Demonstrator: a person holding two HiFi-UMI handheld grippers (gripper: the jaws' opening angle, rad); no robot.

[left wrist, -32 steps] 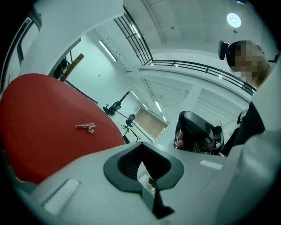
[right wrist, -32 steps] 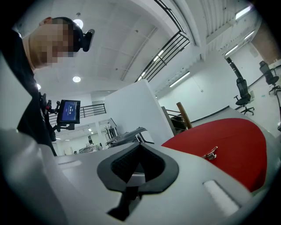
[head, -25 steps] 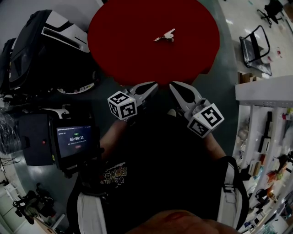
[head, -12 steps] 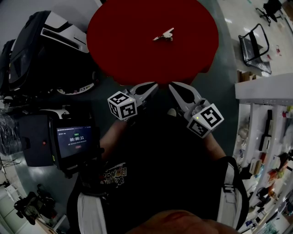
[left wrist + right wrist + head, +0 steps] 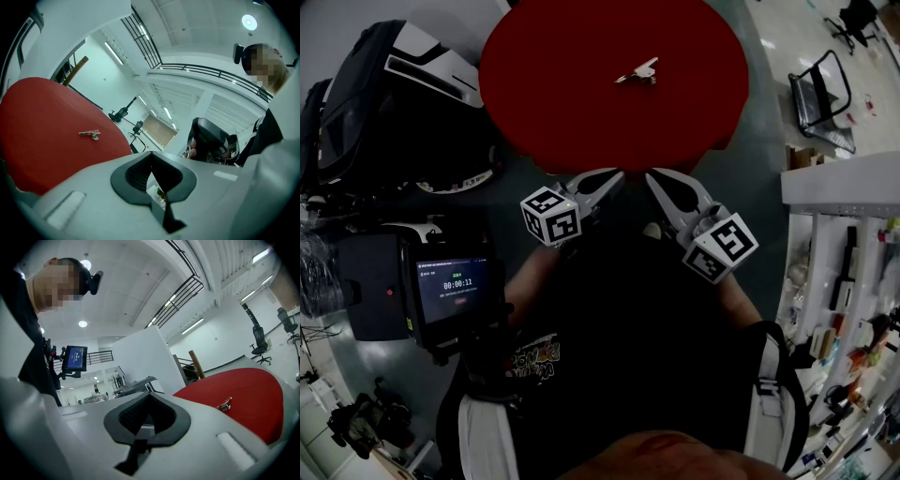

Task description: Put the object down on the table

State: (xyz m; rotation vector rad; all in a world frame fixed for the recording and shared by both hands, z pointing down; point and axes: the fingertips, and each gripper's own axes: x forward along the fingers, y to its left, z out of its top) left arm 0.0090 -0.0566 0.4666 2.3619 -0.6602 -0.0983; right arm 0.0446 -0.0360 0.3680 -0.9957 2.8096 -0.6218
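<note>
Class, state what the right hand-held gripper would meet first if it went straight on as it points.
Probably the near edge of the red table, which the right hand-held gripper points toward. Its height is unclear, so it might pass above.

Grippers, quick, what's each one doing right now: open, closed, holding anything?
Left gripper: closed, holding nothing.
Right gripper: closed, holding nothing.

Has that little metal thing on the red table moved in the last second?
No. The metal piece lies at the same spot on the red table, near its middle.
</note>
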